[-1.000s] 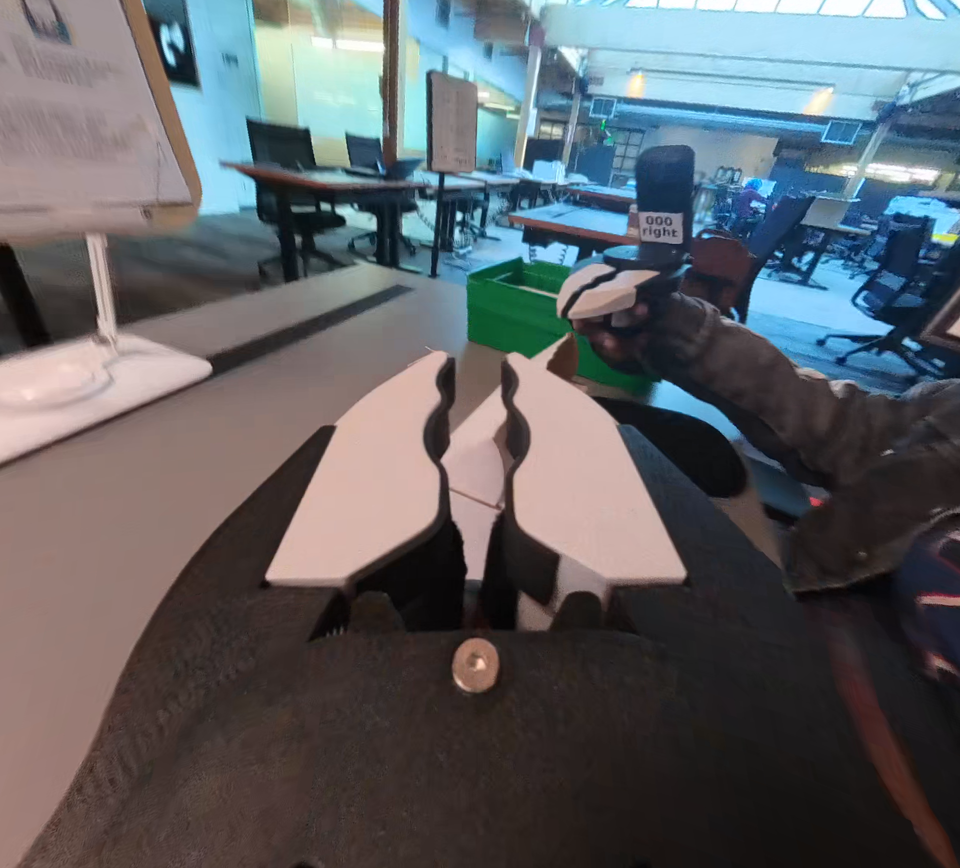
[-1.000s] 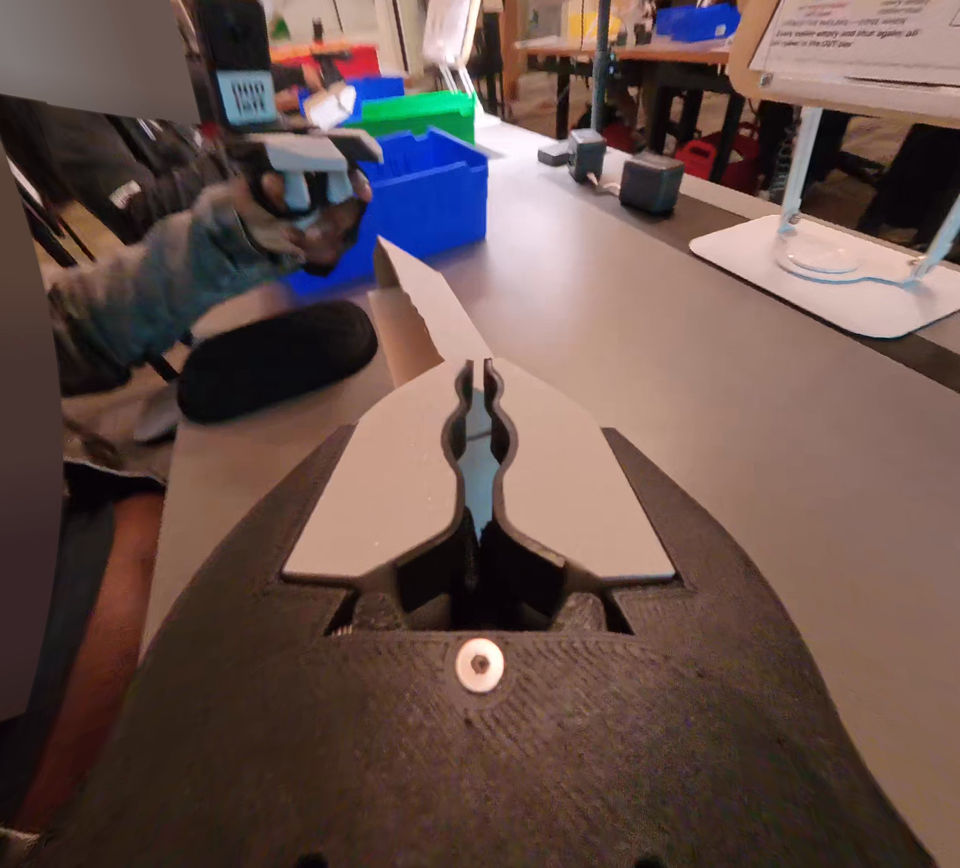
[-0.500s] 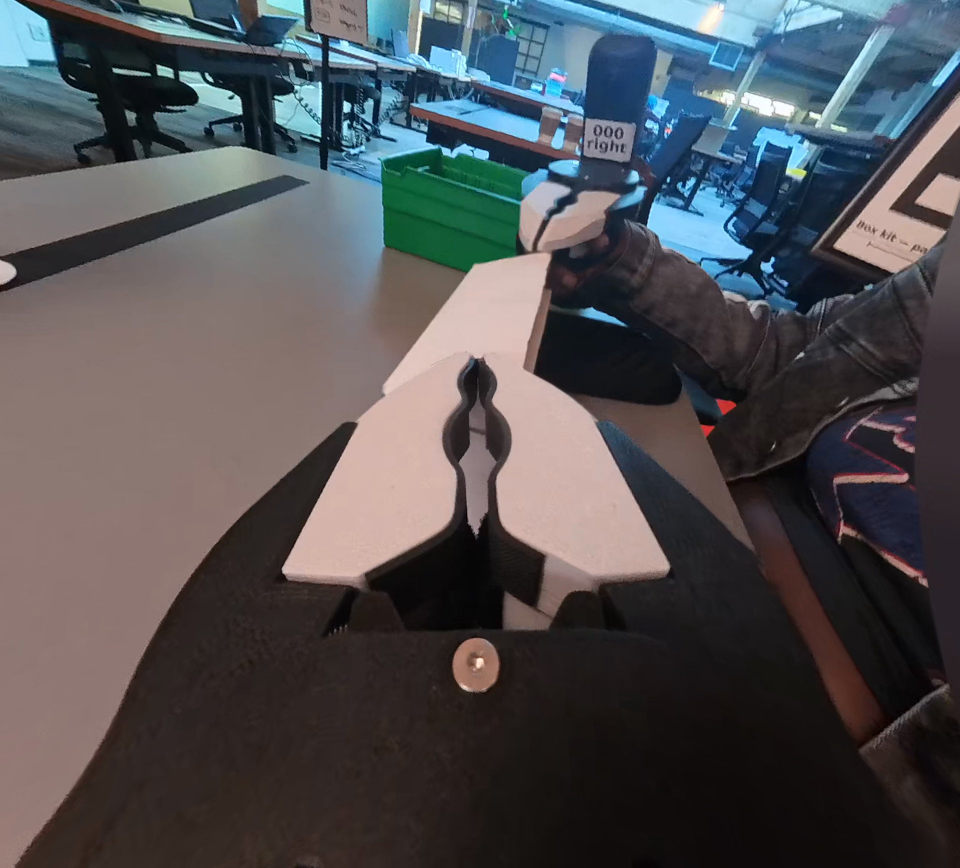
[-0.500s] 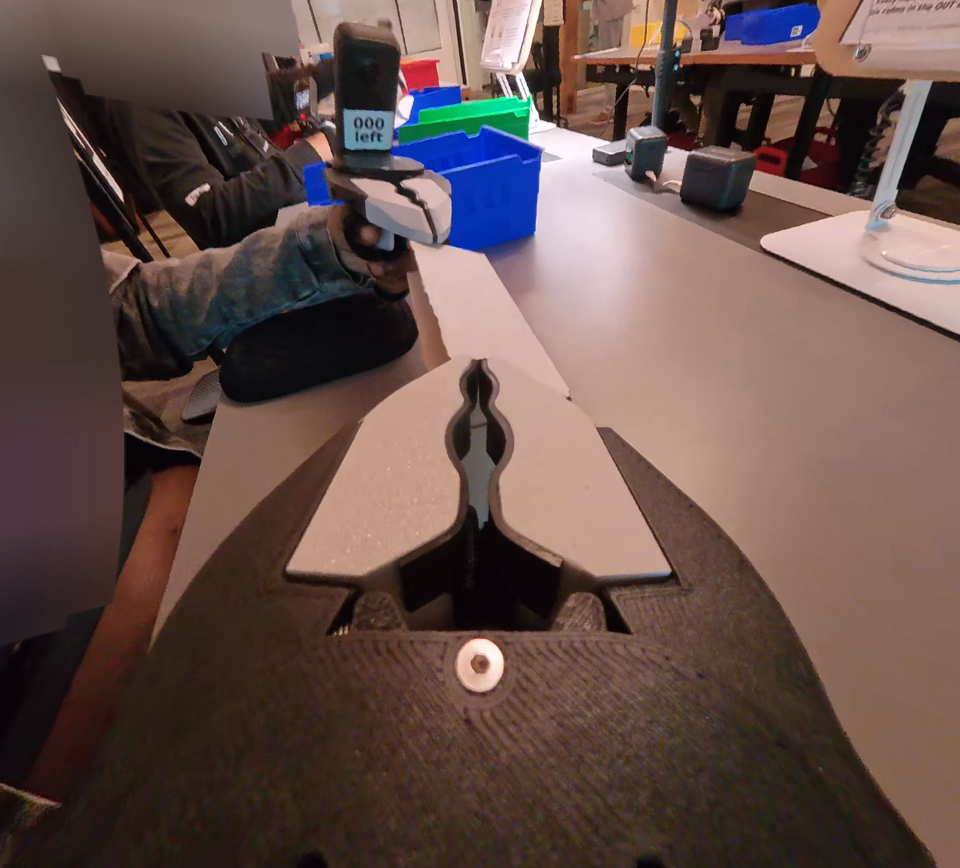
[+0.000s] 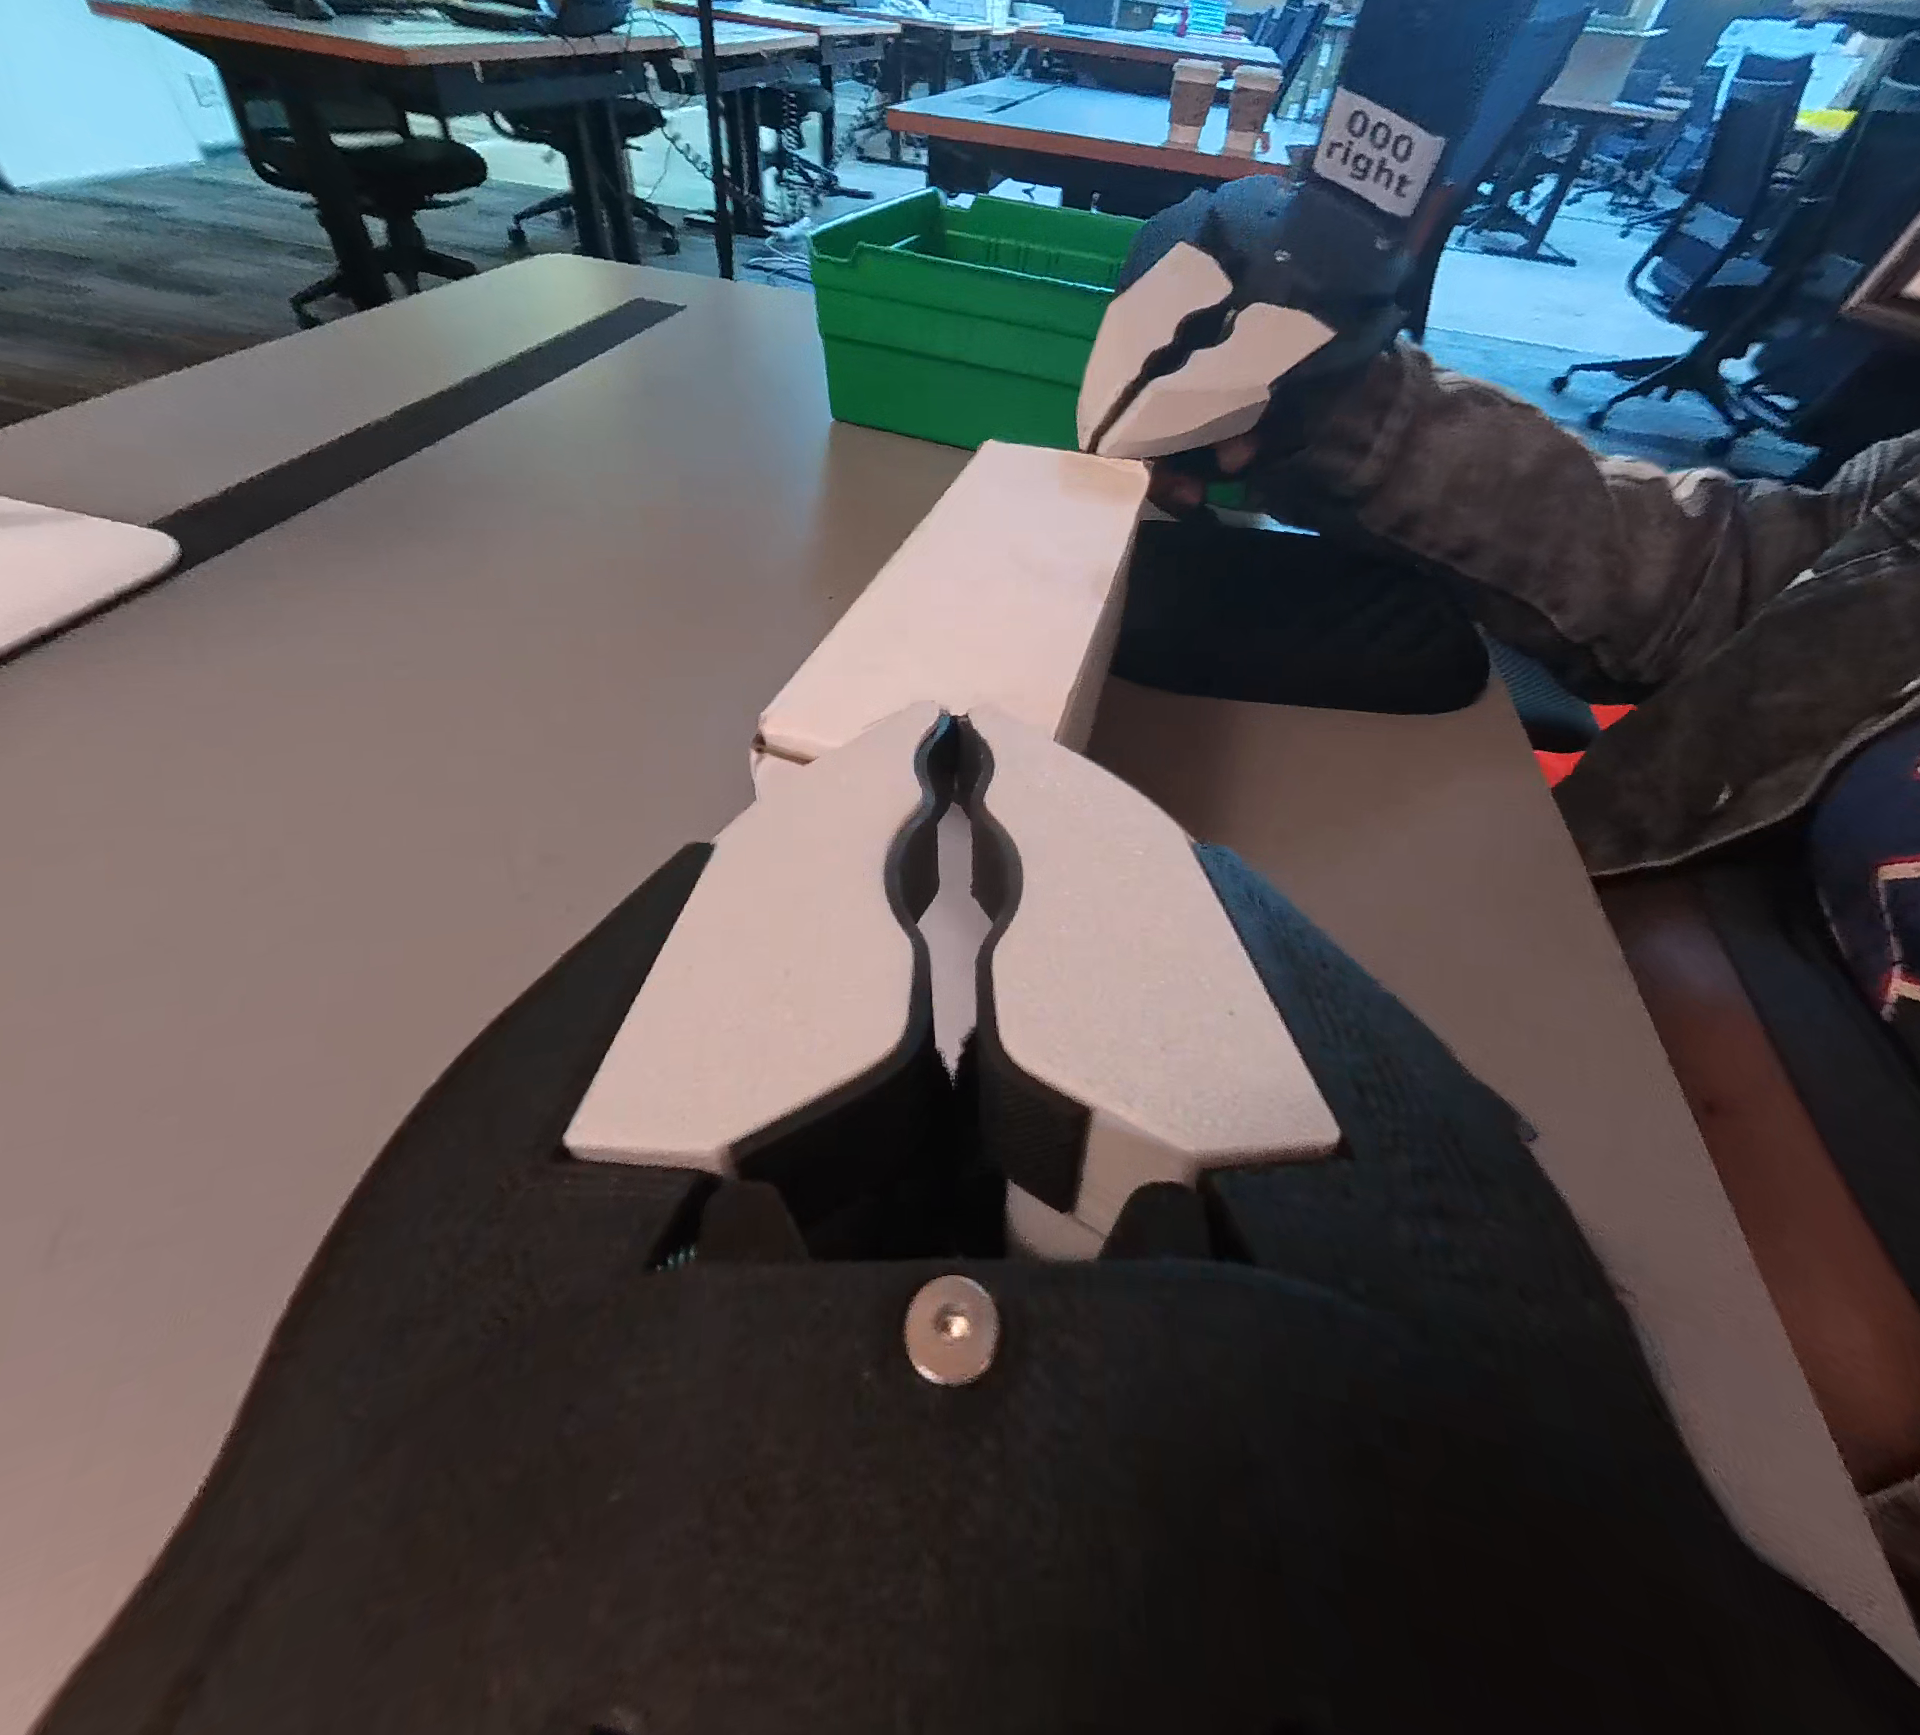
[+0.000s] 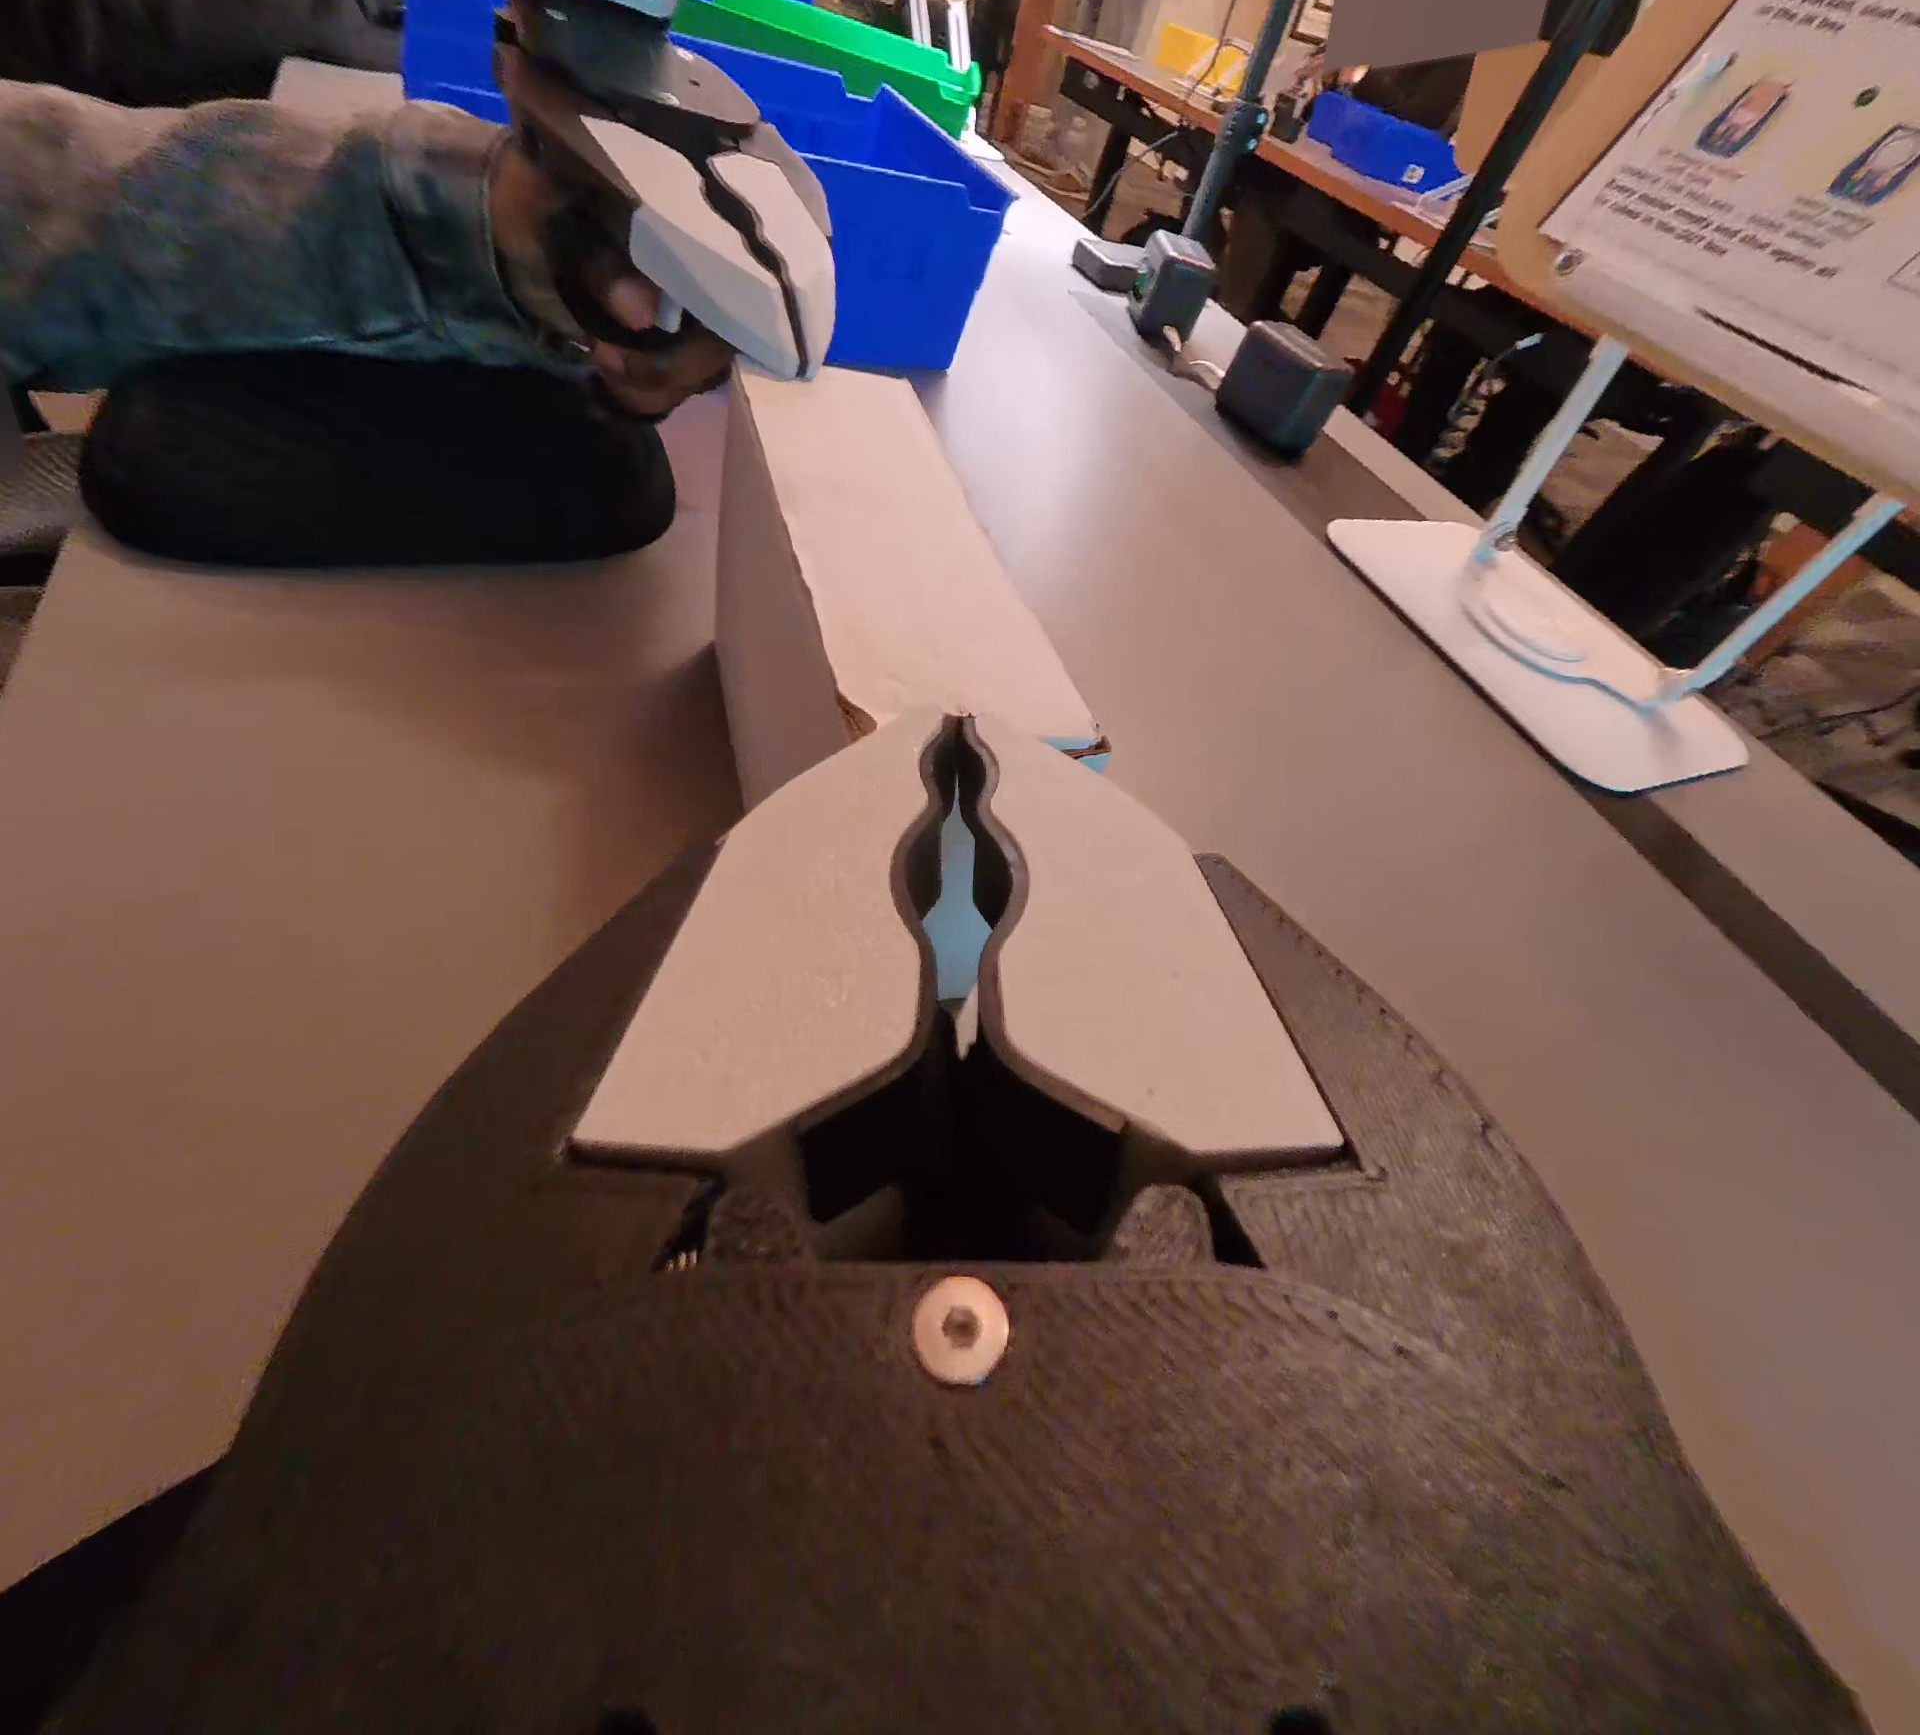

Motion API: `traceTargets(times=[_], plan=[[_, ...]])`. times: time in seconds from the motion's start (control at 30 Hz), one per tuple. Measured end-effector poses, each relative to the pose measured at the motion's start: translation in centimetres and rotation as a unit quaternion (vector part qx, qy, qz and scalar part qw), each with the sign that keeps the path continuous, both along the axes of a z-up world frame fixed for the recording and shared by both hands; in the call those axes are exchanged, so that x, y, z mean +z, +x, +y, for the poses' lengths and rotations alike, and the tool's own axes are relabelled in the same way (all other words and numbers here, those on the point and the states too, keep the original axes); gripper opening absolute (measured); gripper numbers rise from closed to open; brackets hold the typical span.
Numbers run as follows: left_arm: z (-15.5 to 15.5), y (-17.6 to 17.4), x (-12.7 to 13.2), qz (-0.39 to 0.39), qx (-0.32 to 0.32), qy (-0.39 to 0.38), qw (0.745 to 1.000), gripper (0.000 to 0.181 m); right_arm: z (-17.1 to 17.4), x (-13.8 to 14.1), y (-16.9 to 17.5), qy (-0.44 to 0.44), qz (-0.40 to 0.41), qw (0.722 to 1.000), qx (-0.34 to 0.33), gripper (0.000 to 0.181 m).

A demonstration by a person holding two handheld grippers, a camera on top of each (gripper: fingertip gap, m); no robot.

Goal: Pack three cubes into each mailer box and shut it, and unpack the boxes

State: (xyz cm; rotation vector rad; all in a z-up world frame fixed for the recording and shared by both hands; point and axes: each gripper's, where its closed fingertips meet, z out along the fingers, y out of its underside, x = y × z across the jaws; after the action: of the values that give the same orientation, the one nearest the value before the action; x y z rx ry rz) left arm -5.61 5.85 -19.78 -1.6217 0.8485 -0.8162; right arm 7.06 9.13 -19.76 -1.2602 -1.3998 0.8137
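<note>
Nearest, left tool and right tool, each pinched on one end of the long white cardboard mailer box resting on the grey surface, seemingly to steady it, green plastic bin beyond.

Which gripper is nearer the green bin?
Right. The right gripper sits at the end of the white mailer box closest to the green bin; the left gripper is at the far end.

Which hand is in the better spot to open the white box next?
Probably right: the right gripper rests shut at the mailer box end where the lid corner gapes. The left gripper end looks closed.
</note>
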Motion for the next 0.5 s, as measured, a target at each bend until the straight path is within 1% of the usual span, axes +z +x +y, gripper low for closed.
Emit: traceTargets(times=[0.03, 0.07, 0.1, 0.17, 0.2, 0.23, 0.27, 0.3, 0.33, 0.37, 0.43, 0.5], plan=[[0.3, -0.2, 0.1, 0.0, 0.02, 0.016, 1.0, 0.0, 0.0, 0.1, 0.0, 0.007, 0.007, 1.0, -0.005, 0.0], [0.9, -0.7, 0.5, -0.02, 0.049, 0.029, 0.998, 0.004, 0.3, 0.2, 0.0, 0.003, 0.026, 1.0, -0.014, 0.004], [1.0, -1.1, 1.3, -0.063, 0.059, 0.022, 0.996, 0.016, 0.8, 0.4, 0.2, -0.028, 0.049, 0.998, -0.028, 0.017], [1.4, -2.6, 3.2, -0.165, 0.076, -0.03, 0.983, 0.044, 1.2, 1.6, 0.6, -0.142, 0.096, 0.985, -0.021, 0.048], [1.8, -3.5, 3.5, -0.204, 0.085, -0.057, 0.974, 0.051, 1.8, 1.9, 0.9, -0.205, 0.116, 0.971, -0.027, 0.059], [2.1, -3.9, 3.1, -0.227, 0.087, -0.094, 0.965, 0.055, 2.0, 1.8, 1.0, -0.264, 0.127, 0.956, -0.016, 0.069], [2.2, -3.9, 2.2, -0.234, 0.081, -0.139, 0.959, 0.061, 2.1, 1.2, 1.0, -0.328, 0.122, 0.937, -0.01, 0.073], [2.2, -3.4, 1.1, -0.229, 0.07, -0.184, 0.953, 0.063, 1.8, 0.5, 0.8, -0.381, 0.106, 0.918, 0.001, 0.083], [2.3, -2.9, 0.1, -0.218, 0.066, -0.219, 0.949, 0.063, 1.4, -0.2, 0.4, -0.415, 0.087, 0.905, 0.014, 0.088], [2.2, -2.3, -0.7, -0.207, 0.06, -0.238, 0.947, 0.063, 1.0, -0.8, 0.1, -0.433, 0.068, 0.899, 0.019, 0.091], [1.7, -1.2, -1.4, -0.187, 0.048, -0.26, 0.946, 0.063, 0.8, -2.0, -0.2, -0.439, 0.034, 0.898, 0.005, 0.096], [1.5, -0.8, -1.6, -0.182, 0.045, -0.269, 0.945, 0.062, 0.5, -2.2, -0.3, -0.458, 0.029, 0.888, 0.01, 0.094]])
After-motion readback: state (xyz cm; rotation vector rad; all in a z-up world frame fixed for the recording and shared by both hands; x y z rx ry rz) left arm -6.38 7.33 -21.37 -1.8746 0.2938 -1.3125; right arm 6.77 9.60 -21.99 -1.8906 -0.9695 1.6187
